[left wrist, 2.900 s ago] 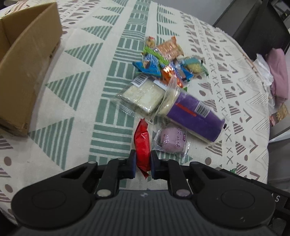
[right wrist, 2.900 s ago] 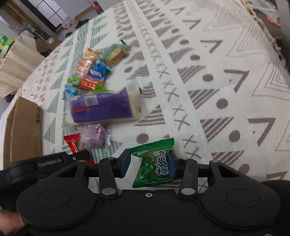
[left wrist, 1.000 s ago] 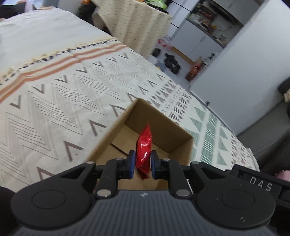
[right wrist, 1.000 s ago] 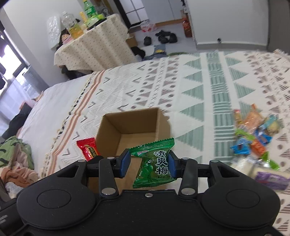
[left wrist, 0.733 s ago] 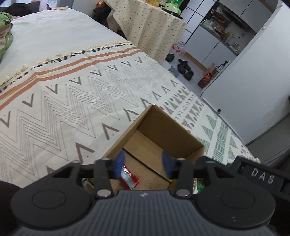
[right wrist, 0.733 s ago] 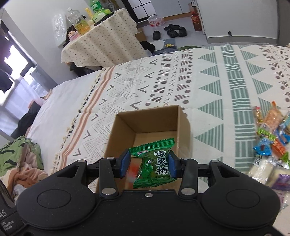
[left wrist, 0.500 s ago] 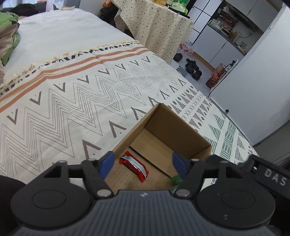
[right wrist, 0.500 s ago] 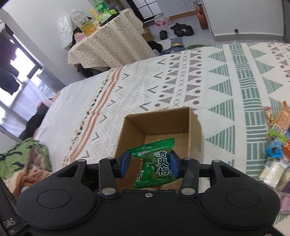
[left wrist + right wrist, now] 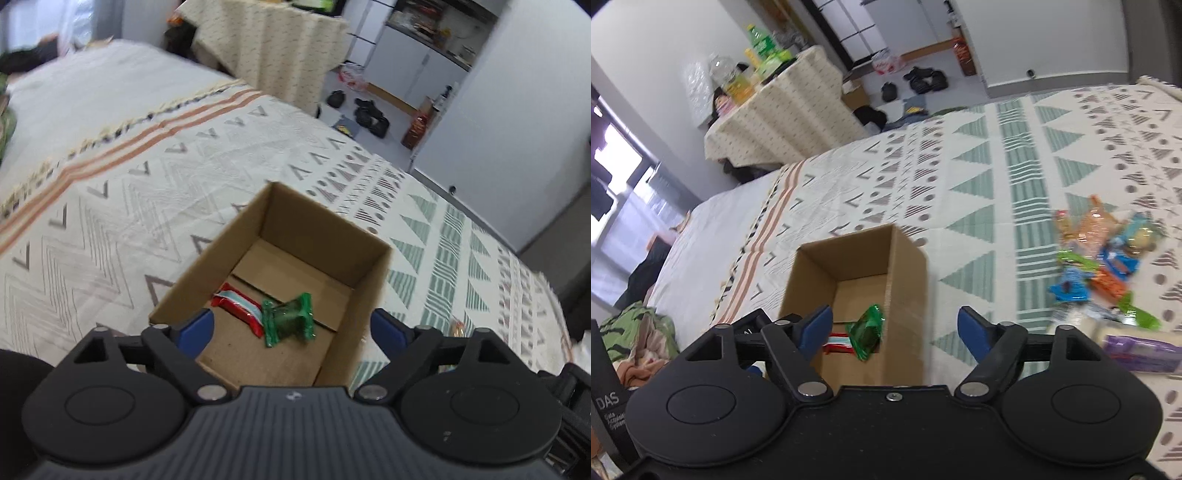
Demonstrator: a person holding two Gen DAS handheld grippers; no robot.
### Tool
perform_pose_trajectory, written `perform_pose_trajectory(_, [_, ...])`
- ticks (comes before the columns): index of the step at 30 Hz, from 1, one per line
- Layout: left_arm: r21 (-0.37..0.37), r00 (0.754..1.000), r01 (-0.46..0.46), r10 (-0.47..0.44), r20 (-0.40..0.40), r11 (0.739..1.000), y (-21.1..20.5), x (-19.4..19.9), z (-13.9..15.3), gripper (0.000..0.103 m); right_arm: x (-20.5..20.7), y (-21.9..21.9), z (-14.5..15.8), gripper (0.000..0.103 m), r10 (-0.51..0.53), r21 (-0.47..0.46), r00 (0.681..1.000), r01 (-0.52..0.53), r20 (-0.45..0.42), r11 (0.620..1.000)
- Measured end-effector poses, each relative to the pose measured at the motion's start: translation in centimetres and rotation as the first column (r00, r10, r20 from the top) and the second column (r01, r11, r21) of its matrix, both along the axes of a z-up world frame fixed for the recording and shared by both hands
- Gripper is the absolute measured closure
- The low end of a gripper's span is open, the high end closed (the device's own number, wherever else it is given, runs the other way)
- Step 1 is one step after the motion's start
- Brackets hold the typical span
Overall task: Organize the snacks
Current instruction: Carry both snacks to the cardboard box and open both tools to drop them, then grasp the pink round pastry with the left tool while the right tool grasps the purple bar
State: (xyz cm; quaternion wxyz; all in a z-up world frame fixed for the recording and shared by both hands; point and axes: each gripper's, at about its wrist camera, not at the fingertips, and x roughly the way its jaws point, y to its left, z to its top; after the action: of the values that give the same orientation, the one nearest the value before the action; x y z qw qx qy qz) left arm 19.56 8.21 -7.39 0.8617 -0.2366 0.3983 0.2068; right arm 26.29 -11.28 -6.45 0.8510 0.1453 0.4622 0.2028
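Under my view lies a patterned bedspread with green triangles and orange stripes. Beyond its far edge stands a small table under a dotted cream cloth, bottles crowded on top (labels too blurred to read). Dark shoes lie on the floor further right.

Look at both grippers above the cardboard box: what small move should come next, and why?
Probably swing both back toward the snack pile for more. The left gripper and right gripper have just opened and hold nothing; the red snack bar and green candy packet already lie in the cardboard box.
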Motion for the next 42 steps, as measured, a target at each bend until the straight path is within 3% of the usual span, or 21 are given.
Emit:
perform_pose_trajectory(3, [0.034, 1.0, 0.026, -0.026, 0.005, 0.999, -1.6, -0.1, 0.9, 0.007, -0.7, -1.9, 0.0, 0.022, -0.041, 0.013, 0.999, 0.041, 0.009, 0.999])
perform_pose_trajectory(6, [0.03, 0.999, 0.052, -0.052, 0.006, 0.998, -2.8, -0.1, 1.5, 0.007, -1.3, -3.5, 0.4, 0.019, -0.073, 0.026, 0.997, 0.072, 0.02, 0.997])
perform_pose_trajectory(11, [0.028, 0.998, 0.069, -0.069, -0.005, 0.997, -4.2, -0.6, 2.3, 0.006, -2.6, -5.6, 1.6, 0.004, -0.107, 0.005, 0.991, 0.107, 0.084, 0.994])
perform_pose_trajectory(14, [0.033, 0.997, 0.079, -0.079, 0.002, 0.996, -5.0, -1.1, 3.1, 0.0, -3.2, -7.1, 1.9, 0.0, -0.122, 0.004, 0.987, 0.123, 0.101, 0.992])
perform_pose_trajectory(27, [0.057, 0.987, 0.159, -0.159, -0.005, 0.986, -9.4, -3.4, 4.3, 0.0, -5.6, -11.9, 2.6, 0.0, -0.177, 0.019, 0.975, 0.176, 0.131, 0.984])
perform_pose_trajectory(42, [-0.029, 0.964, 0.255, -0.256, -0.066, 0.967, -12.5, -1.6, 2.5, 0.0, -6.5, -17.1, 0.6, 0.0, -0.186, 0.046, 0.979, 0.183, 0.077, 0.982])
